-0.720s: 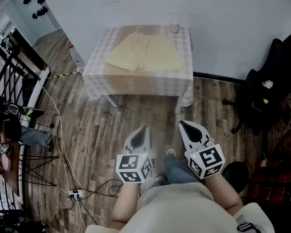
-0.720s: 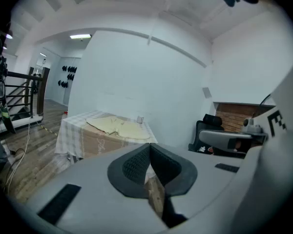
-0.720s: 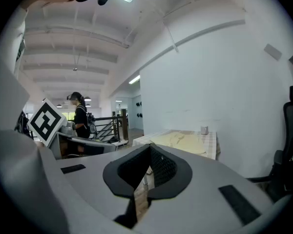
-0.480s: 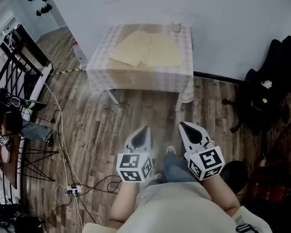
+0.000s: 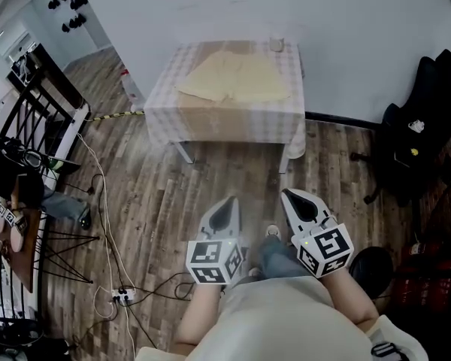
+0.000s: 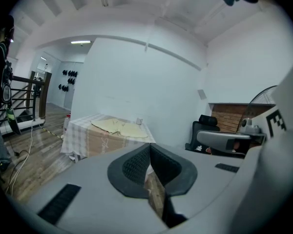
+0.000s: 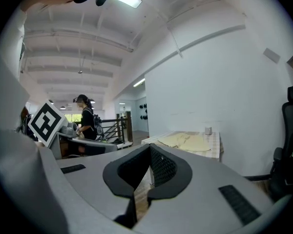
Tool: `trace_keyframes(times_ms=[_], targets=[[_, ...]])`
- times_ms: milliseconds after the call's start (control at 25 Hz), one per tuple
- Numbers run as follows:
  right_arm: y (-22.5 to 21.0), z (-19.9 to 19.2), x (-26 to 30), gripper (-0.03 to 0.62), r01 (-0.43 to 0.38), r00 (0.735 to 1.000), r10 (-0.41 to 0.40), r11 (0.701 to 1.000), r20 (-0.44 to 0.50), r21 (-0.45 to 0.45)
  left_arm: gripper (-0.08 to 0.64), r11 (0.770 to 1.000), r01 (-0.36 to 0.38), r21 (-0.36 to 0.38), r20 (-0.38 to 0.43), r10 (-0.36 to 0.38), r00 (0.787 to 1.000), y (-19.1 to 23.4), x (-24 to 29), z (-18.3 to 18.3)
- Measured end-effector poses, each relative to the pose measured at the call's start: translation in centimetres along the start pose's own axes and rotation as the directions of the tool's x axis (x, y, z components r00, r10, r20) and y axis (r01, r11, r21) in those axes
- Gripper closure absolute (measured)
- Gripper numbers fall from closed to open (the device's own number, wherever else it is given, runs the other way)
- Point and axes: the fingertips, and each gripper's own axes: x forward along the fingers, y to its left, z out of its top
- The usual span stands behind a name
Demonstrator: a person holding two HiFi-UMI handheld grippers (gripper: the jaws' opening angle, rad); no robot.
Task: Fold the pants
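Table with pants well beyond hand-held grippers

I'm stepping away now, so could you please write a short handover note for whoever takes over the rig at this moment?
Tools: the left tool is shut and empty; the right tool likewise. Both are held over the floor, short of the table.
Things: the pants lie spread flat on the table by the wall, with a cup at the far edge.
Done: nothing, no fold made.
Left: step up to the table and fold the pants.
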Motion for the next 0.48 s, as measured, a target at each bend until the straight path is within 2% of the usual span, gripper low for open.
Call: trace_keyframes(times_ms=[120, 320, 480], targets=[[0.4, 0.2, 0.3, 0.593, -0.007, 1.0, 0.007, 1.0, 0.003, -0.007, 0.555, 1.0, 0.001, -0.002, 0.005, -0.001, 1.0, 0.3, -0.2, 0.2], [-0.3, 0.4, 1.0, 0.592, -0.002, 1.0, 0.001, 0.999, 0.021, 0.049, 0.555, 1.0, 0.004, -0.014, -0.006, -0.004, 1.0, 0.8, 0.6, -0.1], [-1.3, 0.5, 2.8, 0.592, -0.014, 1.0, 0.013, 0.999, 0.014, 0.052, 0.555, 0.999, -0.015, -0.032, -0.013, 0.015, 1.0, 2.1, 2.0, 0.2]])
